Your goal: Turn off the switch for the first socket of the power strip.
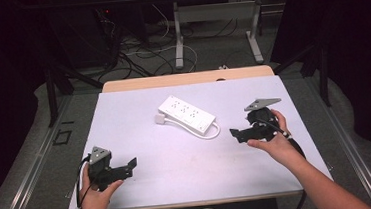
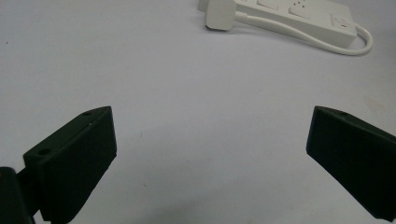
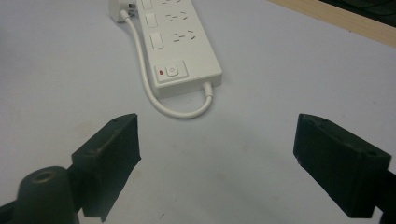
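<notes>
White power strip (image 1: 187, 114) mid-table on the pale sheet (image 1: 178, 170), plug (image 1: 160, 118) and looped cord (image 1: 211, 133) alongside. Nothing between it and either tool. Left gripper (image 1: 128, 167) well toward its near-left, jaws apart, empty. Right gripper (image 1: 236, 133) just beside its switch end, jaws likewise spread.
</notes>
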Action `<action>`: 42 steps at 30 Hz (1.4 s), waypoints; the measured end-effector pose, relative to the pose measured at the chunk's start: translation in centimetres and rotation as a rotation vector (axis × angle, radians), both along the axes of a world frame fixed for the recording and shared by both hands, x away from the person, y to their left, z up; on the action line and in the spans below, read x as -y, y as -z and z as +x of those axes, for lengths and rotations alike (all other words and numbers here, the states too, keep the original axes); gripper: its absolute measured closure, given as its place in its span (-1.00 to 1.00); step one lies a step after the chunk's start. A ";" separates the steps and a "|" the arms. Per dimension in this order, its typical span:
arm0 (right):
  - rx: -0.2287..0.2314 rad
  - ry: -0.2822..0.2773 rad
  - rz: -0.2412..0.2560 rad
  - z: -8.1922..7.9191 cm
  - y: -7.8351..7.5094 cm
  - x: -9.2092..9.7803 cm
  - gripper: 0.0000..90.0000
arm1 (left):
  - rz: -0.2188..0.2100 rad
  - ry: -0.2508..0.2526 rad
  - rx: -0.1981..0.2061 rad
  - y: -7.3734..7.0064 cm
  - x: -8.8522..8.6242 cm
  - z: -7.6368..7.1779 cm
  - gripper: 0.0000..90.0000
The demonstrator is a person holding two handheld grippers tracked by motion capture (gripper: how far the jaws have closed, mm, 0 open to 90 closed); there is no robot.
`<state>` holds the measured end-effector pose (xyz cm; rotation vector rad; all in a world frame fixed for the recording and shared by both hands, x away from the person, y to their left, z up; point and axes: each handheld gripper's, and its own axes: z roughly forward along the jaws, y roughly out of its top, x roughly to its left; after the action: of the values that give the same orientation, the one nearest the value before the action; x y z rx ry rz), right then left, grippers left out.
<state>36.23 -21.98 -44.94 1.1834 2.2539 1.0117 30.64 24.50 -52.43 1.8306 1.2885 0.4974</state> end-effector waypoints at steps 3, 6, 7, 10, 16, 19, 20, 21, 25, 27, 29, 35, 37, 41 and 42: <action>-0.009 0.000 -0.009 0.4 -0.2 0.0 -0.67 | 0.000 0.000 -0.001 0.0 0.0 0.0 -0.97; -0.021 0.001 -0.003 0.6 -0.2 0.0 -0.66 | 0.000 0.000 -0.001 0.0 0.0 0.0 -0.96; -0.020 0.001 -0.003 0.7 -0.2 0.1 -0.66 | -0.001 0.001 -0.001 0.0 0.0 0.0 -0.96; -0.035 0.006 -0.002 1.0 -0.2 0.2 -0.62 | -0.001 0.001 -0.001 0.0 0.0 0.0 -0.96; -0.051 0.014 -0.015 1.6 -0.3 0.4 -0.46 | 0.000 0.003 -0.004 0.0 0.0 0.0 -0.96; -0.062 0.012 -0.015 1.9 -0.4 0.4 -0.40 | 0.001 0.003 -0.004 0.0 0.0 0.0 -0.96; -0.062 0.013 -0.020 2.1 -0.4 0.3 -0.38 | 0.001 0.003 -0.003 0.0 0.0 0.0 -0.96; -0.061 0.006 -0.025 2.2 -0.5 0.4 -0.36 | 0.002 0.003 -0.003 0.0 0.0 0.0 -0.96; -0.063 0.003 -0.032 2.6 -0.6 0.2 -0.32 | 0.003 0.000 0.002 0.0 0.0 0.0 -0.95; -0.069 0.005 -0.033 2.9 -0.6 0.2 -0.29 | 0.003 0.000 0.001 0.0 0.0 0.0 -0.95; -0.074 0.004 -0.030 3.2 -0.7 0.1 -0.28 | 0.005 0.001 0.000 0.0 0.0 0.0 -0.95; -0.088 -0.001 -0.052 3.9 -0.8 -0.5 -0.24 | 0.005 0.001 -0.001 0.0 0.0 0.0 -0.94; -0.085 -0.005 -0.055 4.2 -0.8 -0.7 -0.24 | 0.005 0.002 -0.002 0.0 0.0 0.0 -0.94; -0.091 -0.003 -0.064 4.7 -1.0 -1.2 -0.22 | 0.006 0.002 -0.005 0.0 0.0 0.0 -0.94; -0.094 -0.004 -0.066 4.8 -1.0 -1.3 -0.22 | 0.006 0.002 -0.005 0.0 0.0 0.0 -0.94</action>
<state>41.06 -20.65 -43.92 1.2224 2.3436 0.8939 30.65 24.48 -52.47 1.8388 1.2896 0.4964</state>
